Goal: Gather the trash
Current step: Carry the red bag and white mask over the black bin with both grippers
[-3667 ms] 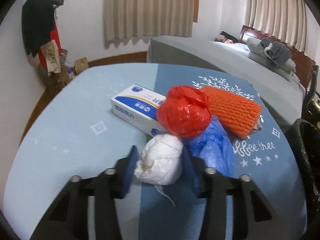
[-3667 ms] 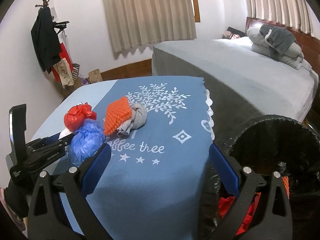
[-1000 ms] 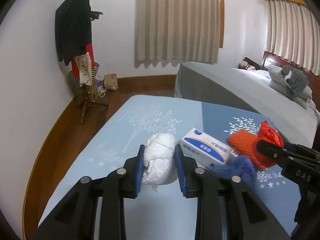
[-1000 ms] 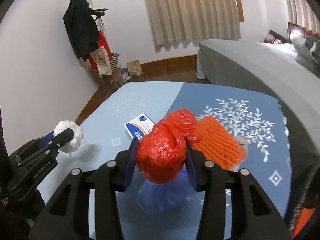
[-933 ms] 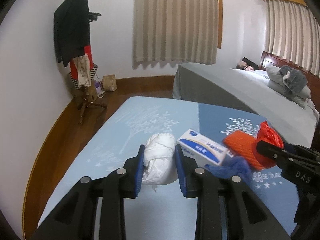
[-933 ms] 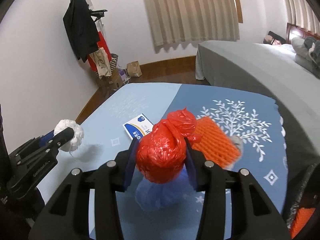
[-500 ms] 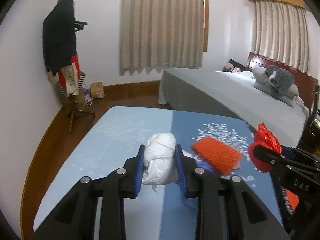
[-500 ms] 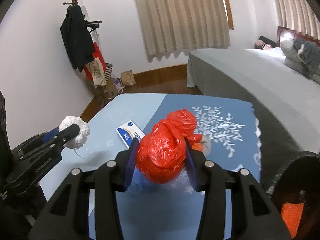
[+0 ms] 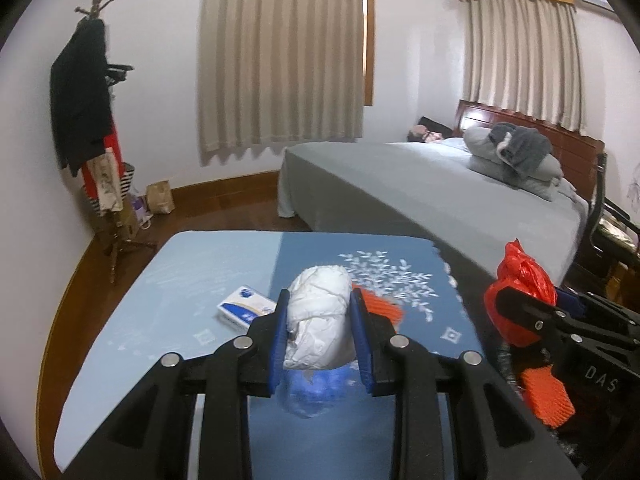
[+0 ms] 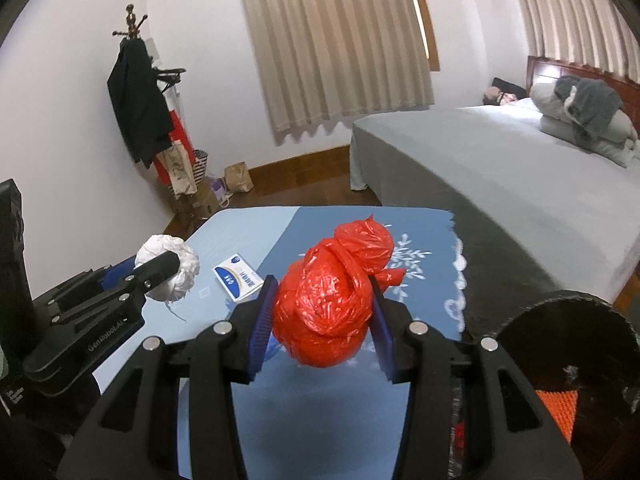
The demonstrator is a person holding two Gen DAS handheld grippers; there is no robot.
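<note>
The left gripper (image 9: 320, 330) is clamped on a crumpled white paper wad (image 9: 320, 316), its blue pads pressing both flanks, and holds it clear above the blue patterned tablecloth (image 9: 192, 264). The right gripper (image 10: 320, 312) is clamped likewise on a knotted red plastic bag (image 10: 332, 292), carried at the scene's right, close to the black-lined trash bin (image 10: 568, 320) whose rim shows at the near right edge. Left on the cloth are a white and blue tissue box (image 9: 246, 306) at left, a crumpled blue plastic bag (image 9: 316, 390) beneath the white wad, and an orange ridged foam sleeve (image 9: 382, 306) just right of it; another orange ridged piece (image 10: 556, 402) already lies inside the bin. To finish the carry well, each load probably should be brought squarely over the bin's mouth before the jaws part, the red bag first since it is nearer, so nothing drops onto the rim or table. The white wad's long axis runs away from the camera, slightly tilted up; the red bag's knotted tip points up and far-right.
</note>
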